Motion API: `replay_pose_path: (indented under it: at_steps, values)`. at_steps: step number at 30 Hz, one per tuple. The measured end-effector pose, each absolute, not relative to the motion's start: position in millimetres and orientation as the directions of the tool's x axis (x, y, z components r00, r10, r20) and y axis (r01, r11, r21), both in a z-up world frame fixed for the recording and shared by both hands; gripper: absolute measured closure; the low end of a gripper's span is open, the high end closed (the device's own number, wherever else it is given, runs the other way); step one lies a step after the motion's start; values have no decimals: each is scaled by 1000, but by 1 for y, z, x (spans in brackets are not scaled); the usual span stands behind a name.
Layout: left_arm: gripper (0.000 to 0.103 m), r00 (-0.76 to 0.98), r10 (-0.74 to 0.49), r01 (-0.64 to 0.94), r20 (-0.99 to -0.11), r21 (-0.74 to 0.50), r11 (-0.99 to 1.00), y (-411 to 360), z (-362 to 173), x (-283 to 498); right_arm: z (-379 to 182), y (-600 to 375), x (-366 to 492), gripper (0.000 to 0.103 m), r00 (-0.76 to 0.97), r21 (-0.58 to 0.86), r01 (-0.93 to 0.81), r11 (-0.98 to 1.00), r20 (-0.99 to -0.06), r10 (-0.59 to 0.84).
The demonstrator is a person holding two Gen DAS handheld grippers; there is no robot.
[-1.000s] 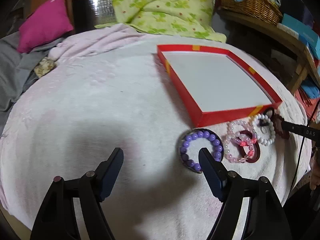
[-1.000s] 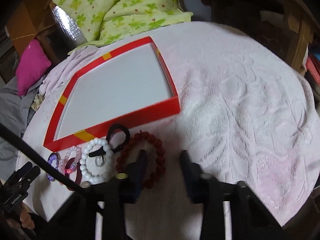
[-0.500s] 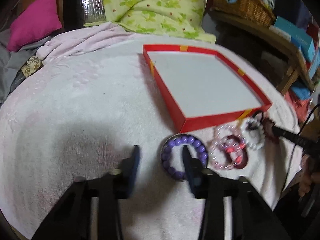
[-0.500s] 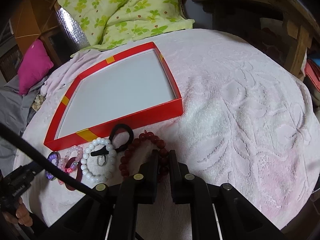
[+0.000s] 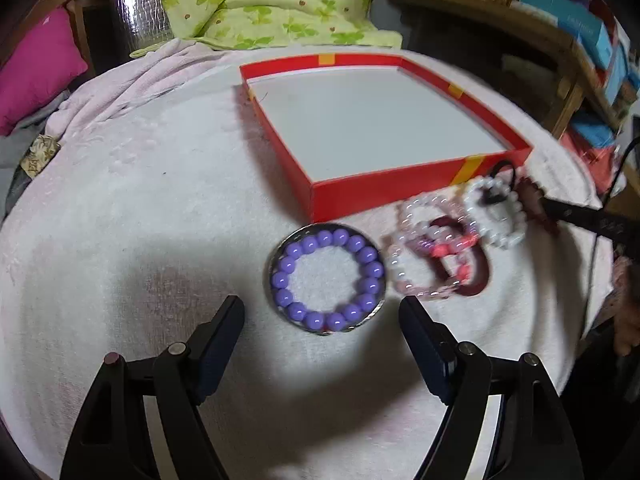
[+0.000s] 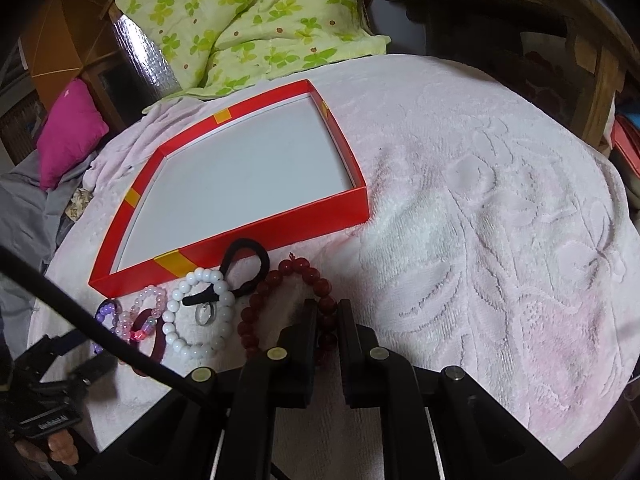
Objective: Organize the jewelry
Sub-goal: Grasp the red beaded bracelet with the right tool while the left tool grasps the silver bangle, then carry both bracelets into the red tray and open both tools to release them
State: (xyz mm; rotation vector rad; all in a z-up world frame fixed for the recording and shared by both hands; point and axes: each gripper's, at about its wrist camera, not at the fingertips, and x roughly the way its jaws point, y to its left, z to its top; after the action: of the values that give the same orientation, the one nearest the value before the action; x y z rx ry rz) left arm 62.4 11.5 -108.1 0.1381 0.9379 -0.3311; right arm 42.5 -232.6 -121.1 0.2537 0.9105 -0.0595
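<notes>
You are holding the left tongs (image 5: 322, 316) over the pink towel (image 5: 140, 208) that is covering the desk, and their jaws are opening wide with nothing gripped; the purple bead bracelet (image 5: 326, 278), sitting inside a thin metal bangle (image 5: 272, 268), is lying just ahead of the gap at 12 o'clock, untouched by either finger. The red box (image 5: 400, 196), white inside, is sitting beyond the bracelet at 12 to 1 o'clock. At 2 o'clock from the purple bracelet, the clear pink bead bracelets (image 5: 424, 240) are overlapping a dark red bangle (image 5: 476, 284), and the white bead bracelet (image 5: 496, 216) is lying beside them near the box wall. You are keeping the right tongs (image 6: 328, 320) closed to a narrow gap, pinching the near side of the dark red bead bracelet (image 6: 280, 280), which is resting on the towel. In the right wrist view, a black hair tie (image 6: 256, 256) is lying at 10 o'clock from those tongs, crossing the white bead bracelet and touching the box.
</notes>
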Motion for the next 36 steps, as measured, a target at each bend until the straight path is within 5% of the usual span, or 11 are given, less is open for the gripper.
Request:
replay_pose_path:
  at_steps: [8,11,36]
  values:
    - [24,567,-211,326,-796,-18,945,14,-107,75,-121,-232,40,93,619,192,157,969,-783,55]
    - [41,564,-249,360,-787,-37,932,13,-105,69,-119,-231,38,93,624,192,159,968,-780,52]
    - [42,678,-310,366,-666,-60,929,32,-64,42,-71,-223,10,93,771,308,63,949,-619,150]
